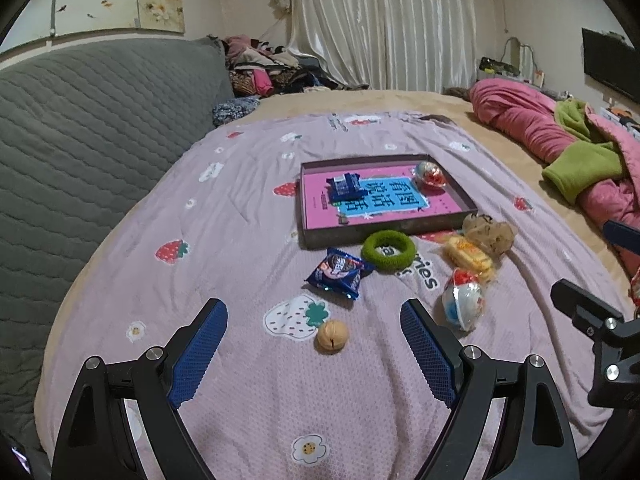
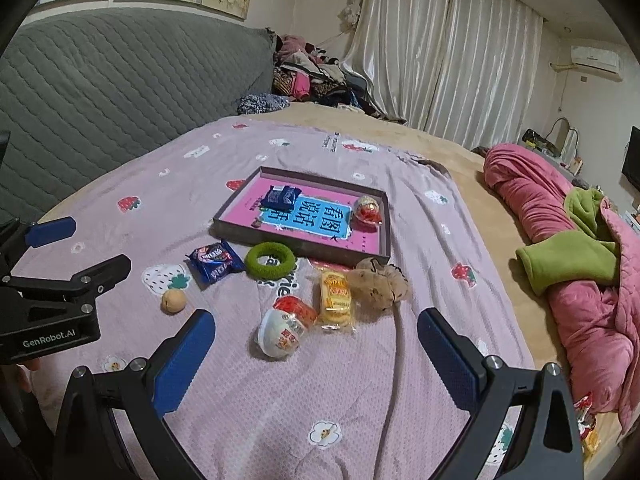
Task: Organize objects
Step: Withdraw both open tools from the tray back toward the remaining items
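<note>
Both tongs, left [image 1: 314,346] and right [image 2: 316,350], gape empty; soft bed [image 1: 240,400] (quilt bunches) could roll walnut [image 1: 333,337] away.

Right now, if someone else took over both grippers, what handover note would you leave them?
Left gripper: open, empty, over the bedspread near the small tan ball.
Right gripper: open, empty, just short of the plastic egg toy.
Done: a dark blue packet and a second egg toy lie in the shallow box.
Left, all on the bedspread in front of the box: blue cookie packet, green ring, yellow biscuit pack, brown plush toy, the egg toy and the ball.
</note>
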A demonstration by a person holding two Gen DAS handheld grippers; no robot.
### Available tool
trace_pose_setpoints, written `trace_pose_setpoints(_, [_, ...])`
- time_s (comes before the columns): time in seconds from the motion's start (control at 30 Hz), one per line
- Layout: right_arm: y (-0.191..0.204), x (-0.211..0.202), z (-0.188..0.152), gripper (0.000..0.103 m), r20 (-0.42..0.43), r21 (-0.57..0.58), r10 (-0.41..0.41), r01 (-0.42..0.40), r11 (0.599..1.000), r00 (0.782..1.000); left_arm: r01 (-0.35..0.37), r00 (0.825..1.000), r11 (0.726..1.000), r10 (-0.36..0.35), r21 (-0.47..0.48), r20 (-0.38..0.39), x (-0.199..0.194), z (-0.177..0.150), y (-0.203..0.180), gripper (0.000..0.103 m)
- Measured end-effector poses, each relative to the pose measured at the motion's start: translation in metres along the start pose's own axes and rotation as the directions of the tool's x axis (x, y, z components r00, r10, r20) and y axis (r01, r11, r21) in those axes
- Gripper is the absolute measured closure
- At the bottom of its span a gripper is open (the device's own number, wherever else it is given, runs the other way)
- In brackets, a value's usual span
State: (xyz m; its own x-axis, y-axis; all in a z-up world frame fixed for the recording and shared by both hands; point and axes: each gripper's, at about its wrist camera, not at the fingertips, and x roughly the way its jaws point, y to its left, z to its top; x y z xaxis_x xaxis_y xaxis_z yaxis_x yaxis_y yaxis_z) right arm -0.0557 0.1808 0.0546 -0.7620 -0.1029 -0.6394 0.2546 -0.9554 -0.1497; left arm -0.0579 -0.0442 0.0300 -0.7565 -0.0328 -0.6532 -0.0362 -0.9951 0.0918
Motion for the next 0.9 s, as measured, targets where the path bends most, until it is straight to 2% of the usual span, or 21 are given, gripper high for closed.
trace_pose_setpoints(0.9, [0.018,0.048,-0.031,0.001,-0.09,-0.011,0.034,-0.035,0.999,0.995,0.02,0.995,1.0,-0.019,0.012,-0.097,0.055,-0.033,-0.001,0.014])
